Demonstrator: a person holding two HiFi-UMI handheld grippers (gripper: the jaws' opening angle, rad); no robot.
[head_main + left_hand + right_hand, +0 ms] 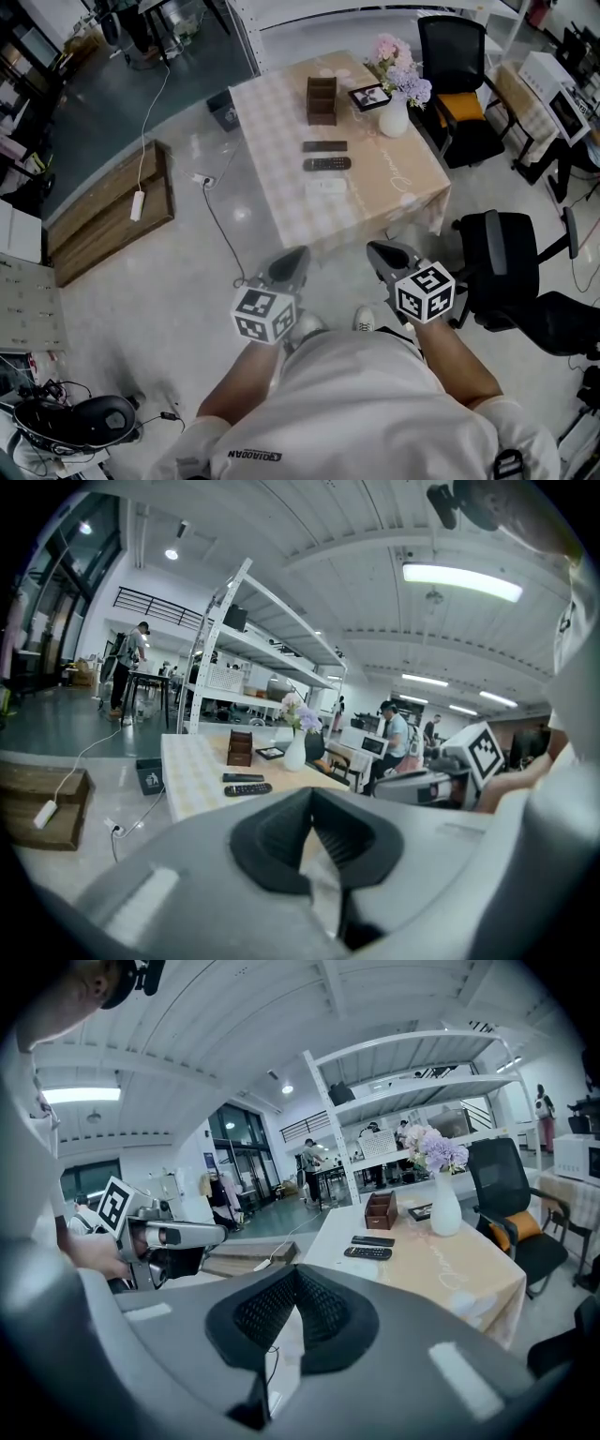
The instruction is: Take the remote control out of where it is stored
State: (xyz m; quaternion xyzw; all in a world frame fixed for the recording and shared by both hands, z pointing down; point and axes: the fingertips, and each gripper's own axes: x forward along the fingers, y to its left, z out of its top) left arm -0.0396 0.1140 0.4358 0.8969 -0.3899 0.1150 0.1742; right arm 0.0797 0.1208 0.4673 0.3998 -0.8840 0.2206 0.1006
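Your left tool (289, 266) and right tool (391, 256) are both clenched, empty, well short of the beige-clothed table (375, 202); there the black buttoned remote control (327, 164) lies near the brown wooden holder (321, 100).

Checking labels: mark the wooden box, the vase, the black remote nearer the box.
wooden box (321, 114), head view, front wall
vase (394, 122), head view, white body
black remote (324, 146), head view, its middle

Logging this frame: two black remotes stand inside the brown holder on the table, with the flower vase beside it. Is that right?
Not quite. The two black remotes lie flat on the table in front of the brown holder, not inside it, as the head view shows. The flower vase does stand beside the holder.
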